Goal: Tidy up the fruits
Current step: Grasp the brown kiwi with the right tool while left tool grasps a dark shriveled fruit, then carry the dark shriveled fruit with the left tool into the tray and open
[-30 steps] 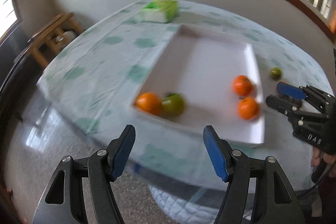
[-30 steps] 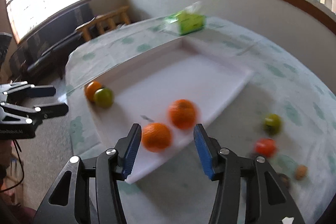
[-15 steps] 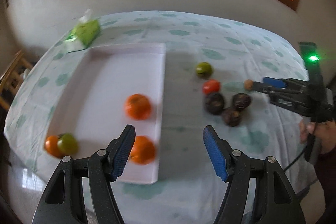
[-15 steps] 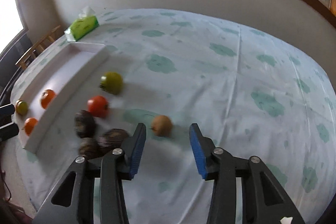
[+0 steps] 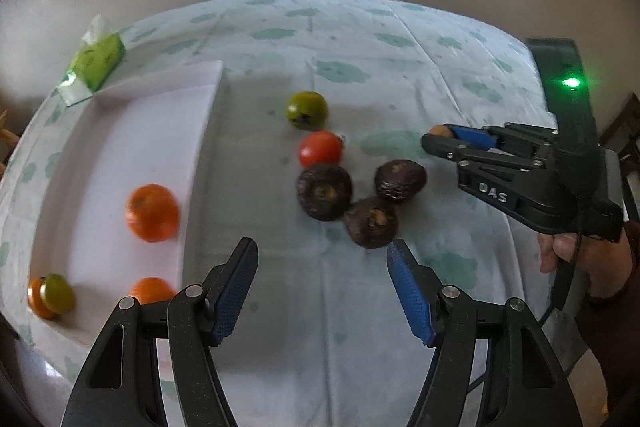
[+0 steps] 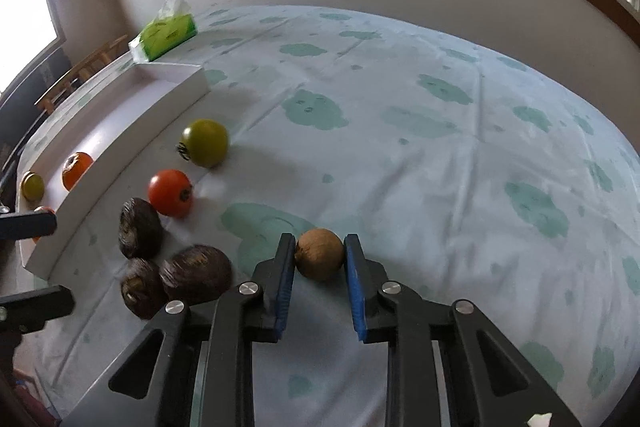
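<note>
My right gripper (image 6: 319, 254) has its blue pads against both sides of a small brown round fruit (image 6: 319, 254) that rests on the tablecloth; it also shows in the left wrist view (image 5: 440, 137). My left gripper (image 5: 322, 277) is open and empty, hovering just short of three dark brown fruits (image 5: 370, 221). A red tomato (image 5: 320, 149) and a green tomato (image 5: 306, 110) lie beyond them. The white tray (image 5: 202, 131) at the left holds oranges (image 5: 152, 207) and a green fruit (image 5: 58, 293).
A green tissue pack (image 5: 94, 61) lies behind the tray. The table is round with a green-patterned cloth (image 6: 440, 131); its edge curves close under the left gripper. A wall and window run behind it. Wooden chairs (image 6: 80, 73) stand at the far left.
Both grippers swung from the tray to the loose fruits. The right gripper moved forward and closed its jaws around the small brown fruit. The left gripper moved closer to the dark fruits.
</note>
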Demonstrator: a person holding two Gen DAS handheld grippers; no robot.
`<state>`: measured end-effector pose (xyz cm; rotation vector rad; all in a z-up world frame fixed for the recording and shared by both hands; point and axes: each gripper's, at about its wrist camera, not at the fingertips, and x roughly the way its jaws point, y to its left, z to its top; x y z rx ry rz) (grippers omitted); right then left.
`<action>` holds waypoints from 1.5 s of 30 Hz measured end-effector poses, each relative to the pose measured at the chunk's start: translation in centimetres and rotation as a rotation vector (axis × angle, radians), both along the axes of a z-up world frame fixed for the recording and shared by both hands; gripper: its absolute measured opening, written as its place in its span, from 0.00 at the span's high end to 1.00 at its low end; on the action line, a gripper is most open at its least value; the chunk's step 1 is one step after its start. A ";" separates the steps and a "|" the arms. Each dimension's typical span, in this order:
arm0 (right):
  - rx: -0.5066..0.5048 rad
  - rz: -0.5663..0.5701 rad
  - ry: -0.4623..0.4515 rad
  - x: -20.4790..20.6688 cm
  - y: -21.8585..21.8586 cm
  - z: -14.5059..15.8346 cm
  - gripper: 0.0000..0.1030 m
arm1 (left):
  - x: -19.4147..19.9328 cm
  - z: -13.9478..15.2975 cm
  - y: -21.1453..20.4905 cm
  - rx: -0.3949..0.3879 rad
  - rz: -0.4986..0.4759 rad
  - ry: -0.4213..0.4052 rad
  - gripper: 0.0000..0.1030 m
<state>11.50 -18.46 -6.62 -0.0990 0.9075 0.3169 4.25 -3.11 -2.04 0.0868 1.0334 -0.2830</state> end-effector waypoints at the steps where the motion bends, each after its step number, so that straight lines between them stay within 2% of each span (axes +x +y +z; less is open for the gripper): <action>1: -0.004 -0.015 -0.002 -0.2 -0.5 0.0 0.78 | 0.1 -0.3 -0.3 -0.005 -0.004 0.011 0.34; 5: -0.003 -0.104 -0.005 -1.7 -3.7 0.0 0.78 | 0.7 -1.4 -1.6 -0.036 -0.013 0.054 0.35; 8: -0.010 -0.162 -0.006 -3.0 -6.0 -0.1 0.78 | 1.2 -1.8 -2.5 -0.044 -0.014 0.061 0.40; 13: 0.006 -0.210 -0.011 -4.8 -8.5 -0.1 0.78 | 2.2 -2.6 -3.5 -0.043 -0.006 0.086 0.57; 16: 0.015 -0.216 -0.018 -5.1 -8.7 -0.1 0.78 | 2.5 -2.9 -3.7 -0.030 0.008 0.087 0.63; 33: 0.025 -0.218 -0.017 -5.0 -8.8 -0.1 0.77 | 1.6 -2.4 -3.0 -0.029 0.016 0.085 0.64; 45: -0.007 -0.216 -0.020 -5.0 -8.4 -0.2 0.77 | 0.1 1.3 1.6 -0.048 0.078 0.031 0.64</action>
